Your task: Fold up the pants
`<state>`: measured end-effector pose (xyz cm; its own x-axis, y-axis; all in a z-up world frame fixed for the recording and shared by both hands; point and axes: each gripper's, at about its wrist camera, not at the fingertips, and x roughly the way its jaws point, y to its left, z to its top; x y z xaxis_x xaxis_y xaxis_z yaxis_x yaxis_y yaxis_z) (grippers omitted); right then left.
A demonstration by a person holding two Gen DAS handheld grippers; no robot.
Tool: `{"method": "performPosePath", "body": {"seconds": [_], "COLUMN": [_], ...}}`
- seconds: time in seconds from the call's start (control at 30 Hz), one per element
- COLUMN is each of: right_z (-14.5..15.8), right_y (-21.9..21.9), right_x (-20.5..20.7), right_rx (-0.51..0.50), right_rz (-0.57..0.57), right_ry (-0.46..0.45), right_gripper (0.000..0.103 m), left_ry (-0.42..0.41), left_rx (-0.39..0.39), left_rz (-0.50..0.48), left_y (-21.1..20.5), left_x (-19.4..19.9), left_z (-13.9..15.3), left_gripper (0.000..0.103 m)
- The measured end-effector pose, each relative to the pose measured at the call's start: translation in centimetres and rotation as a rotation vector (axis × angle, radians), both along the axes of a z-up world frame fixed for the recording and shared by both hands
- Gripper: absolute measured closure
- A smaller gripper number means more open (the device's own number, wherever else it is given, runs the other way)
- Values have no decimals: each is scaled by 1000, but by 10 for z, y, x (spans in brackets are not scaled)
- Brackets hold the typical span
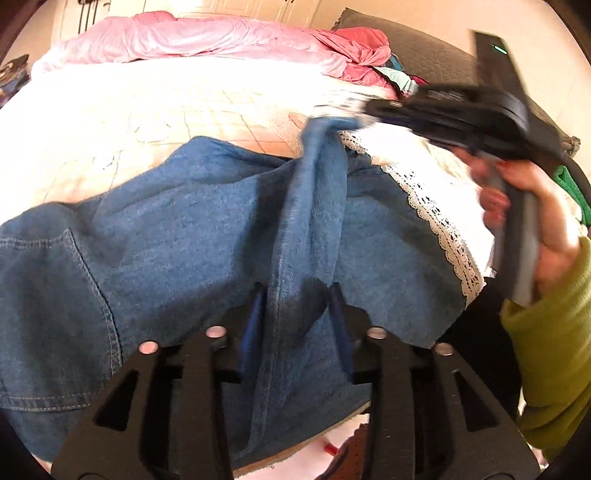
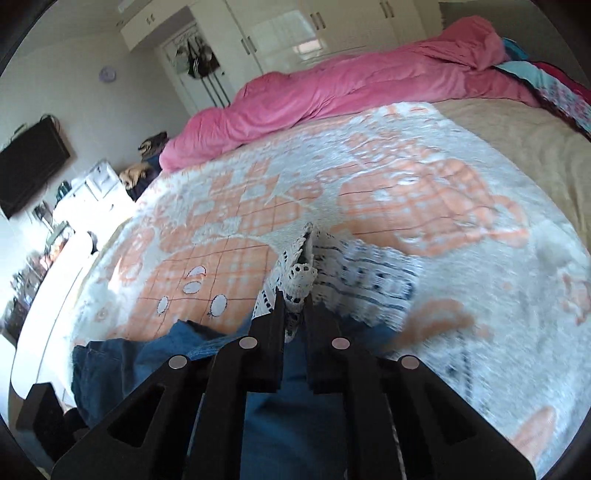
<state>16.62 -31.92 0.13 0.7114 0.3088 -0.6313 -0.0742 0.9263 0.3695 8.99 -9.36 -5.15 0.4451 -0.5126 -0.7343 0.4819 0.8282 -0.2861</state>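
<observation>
Blue denim pants [image 1: 207, 236] with a white lace hem [image 1: 439, 218] lie on the bed near its front edge. My left gripper [image 1: 295, 295] is open, its fingers on either side of a raised fold of denim. My right gripper [image 2: 294, 299] is shut on the pants' lace-trimmed edge [image 2: 299, 277] and lifts it off the bed; it also shows in the left wrist view [image 1: 354, 118], pulling a strip of denim up. Denim [image 2: 155, 354] hangs below it.
The bed has a white and orange patterned blanket [image 2: 388, 192]. A pink duvet [image 2: 332, 88] is piled along the far side. A dark headboard [image 1: 417, 51] stands at the right. A wardrobe [image 2: 295, 33] and a wall TV [image 2: 29, 162] stand beyond the bed.
</observation>
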Motion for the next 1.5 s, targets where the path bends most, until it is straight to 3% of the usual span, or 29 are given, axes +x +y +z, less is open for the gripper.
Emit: {"method": "performPosePath", "body": {"seconds": [0.1,0.13,0.17,0.2,0.27,0.5,0.73,0.87,0.93,1.0,1.03,1.07,1.27,1.5], "right_z": [4,4,3,2,-1,-17,-35,-48,-53,-58,-59,-58,-38,-45], "right_y": [-16,-21,-26,-30,-39,-57,-55,-67,-73,-77,-78,-78,-82,-85], "right_x": [-26,-35,-44,-51,-70,-128,-155,-158,-157,-157,-156,-157,-174,-187], "right_rx": [34,48,67,80,107,124,83,125,150,174,175,171,122,45], "right_rz": [-22,-31,-45,-52,-76,-87,-92,-123,-137,-141,-138,-138,-109,-106], "right_ry": [-21,-23,-24,-25,-24,36,103,140,150,155,154,147,108,171], "right_gripper": [95,95,95,95,95,95,91,69,69,72,87,93,93,93], "left_ry": [-28,-42,-51,-46,-43,-147,-147,-146,-142,-145,-145,-143,-160,-152], "left_rx": [24,42,61,71,66,115,146,154,154,160,159,160,163,213], "left_rz": [4,2,-3,-10,-23,-86,-136,-139,-137,-136,-135,-133,-157,-236], "left_y": [-3,-5,-7,-8,-4,7,-7,-9,-9,-11,-12,-12,-10,-23], "left_x": [2,0,-2,-4,-2,-22,-32,-32,-32,-32,-33,-33,-42,-58], "left_z": [0,1,2,2,0,13,1,0,-2,-2,-2,-3,5,-8], "left_gripper": [70,89,101,103,103,103,101,101,101,101,102,103,103,101]}}
